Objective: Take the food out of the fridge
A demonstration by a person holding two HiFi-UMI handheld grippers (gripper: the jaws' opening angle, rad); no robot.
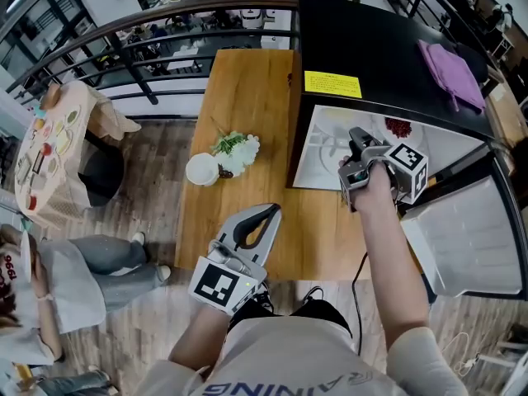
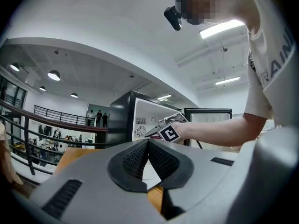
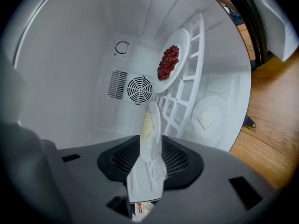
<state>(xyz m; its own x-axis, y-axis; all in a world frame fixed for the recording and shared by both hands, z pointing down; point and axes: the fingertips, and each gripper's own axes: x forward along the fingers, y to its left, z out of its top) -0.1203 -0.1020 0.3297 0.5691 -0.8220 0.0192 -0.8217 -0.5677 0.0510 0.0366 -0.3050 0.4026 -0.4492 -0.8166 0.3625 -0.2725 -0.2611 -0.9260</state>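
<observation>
Right gripper (image 3: 150, 148) inside fridge (image 3: 70, 64), jaws apparently clamped on plate (image 3: 149, 122) of pale food; left gripper (image 2: 148, 146) closed, empty, over wooden table (image 1: 247, 97).

Fridge (image 1: 371, 48) at three o'clock of table (image 1: 247, 97), door (image 1: 470, 229) open toward five. Cloth (image 1: 452, 73) on fridge top. Inside, far plate (image 3: 174, 62) at twelve, near plate (image 3: 150, 127) at six, between jaws of right gripper (image 3: 150, 153). Cup (image 1: 201, 170) and flowers (image 1: 235, 151) on table at nine.

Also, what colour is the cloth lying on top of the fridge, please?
The cloth is purple, clearest in the head view.
</observation>
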